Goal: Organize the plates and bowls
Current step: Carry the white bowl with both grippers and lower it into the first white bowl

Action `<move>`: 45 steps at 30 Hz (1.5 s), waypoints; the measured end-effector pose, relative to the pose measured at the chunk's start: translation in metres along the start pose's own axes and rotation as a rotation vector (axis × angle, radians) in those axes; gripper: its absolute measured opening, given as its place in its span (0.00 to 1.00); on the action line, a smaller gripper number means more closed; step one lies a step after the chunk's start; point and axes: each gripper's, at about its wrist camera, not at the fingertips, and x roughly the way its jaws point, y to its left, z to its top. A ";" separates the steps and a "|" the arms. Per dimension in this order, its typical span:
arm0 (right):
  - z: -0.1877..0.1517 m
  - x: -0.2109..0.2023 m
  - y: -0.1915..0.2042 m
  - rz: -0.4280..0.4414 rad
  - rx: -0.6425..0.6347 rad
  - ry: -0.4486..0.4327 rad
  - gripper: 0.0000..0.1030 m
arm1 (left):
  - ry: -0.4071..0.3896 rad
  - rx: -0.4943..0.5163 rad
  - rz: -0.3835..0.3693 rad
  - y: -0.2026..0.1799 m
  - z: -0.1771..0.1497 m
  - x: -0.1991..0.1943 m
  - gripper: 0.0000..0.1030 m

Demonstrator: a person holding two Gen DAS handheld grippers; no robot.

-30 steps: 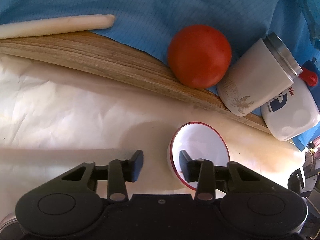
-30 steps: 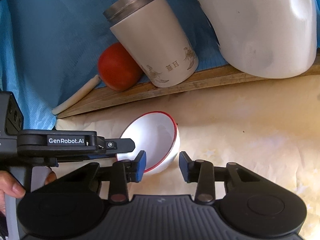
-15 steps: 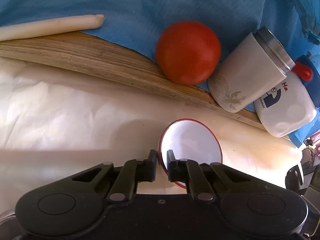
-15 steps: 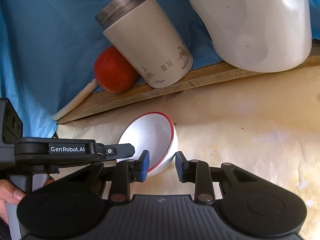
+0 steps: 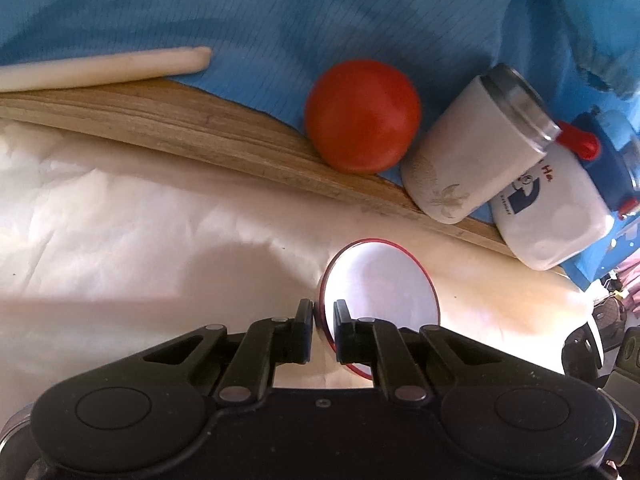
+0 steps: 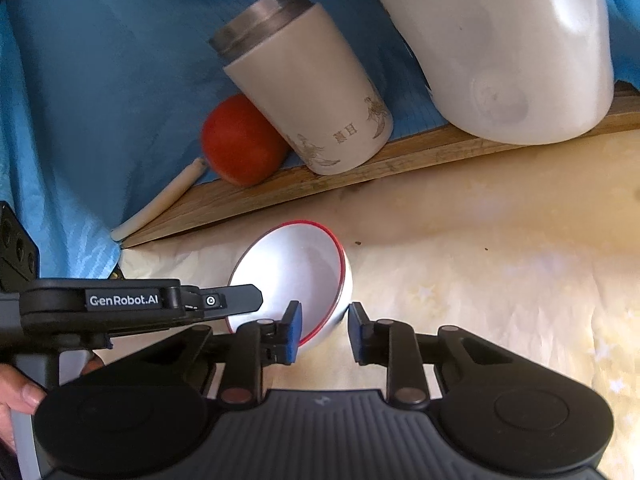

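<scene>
We have the left tool (image 5: pixel 323 320) clamped on the rim of the red-rimmed bowl (image 5: pixel 380 284), tilted on the paper-covered counter (image 5: pixel 120 240), light, rigid, probably slick, while our right tool (image 6: pixel 322 322) gapes around its wall.

A home kitchen counter: tomato (image 5: pixel 362 115), steel-lidded tumbler (image 6: pixel 304 80), white jug (image 6: pixel 500 44), wooden board (image 5: pixel 160 120), blue cloth (image 5: pixel 320 12).

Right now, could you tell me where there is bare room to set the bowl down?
The cream paper left of the bowl, below the wooden board, is bare; so is the paper right of the bowl in the right wrist view. Behind the board it is crowded: tomato, tumbler, white jug.
</scene>
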 end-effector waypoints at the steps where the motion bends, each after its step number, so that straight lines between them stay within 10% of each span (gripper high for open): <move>1: -0.001 -0.003 0.001 -0.001 -0.002 -0.002 0.27 | -0.002 0.002 -0.001 -0.001 -0.001 -0.002 0.10; 45: -0.083 -0.122 0.058 -0.042 -0.064 -0.066 0.27 | -0.024 0.131 -0.075 -0.018 -0.105 -0.104 0.16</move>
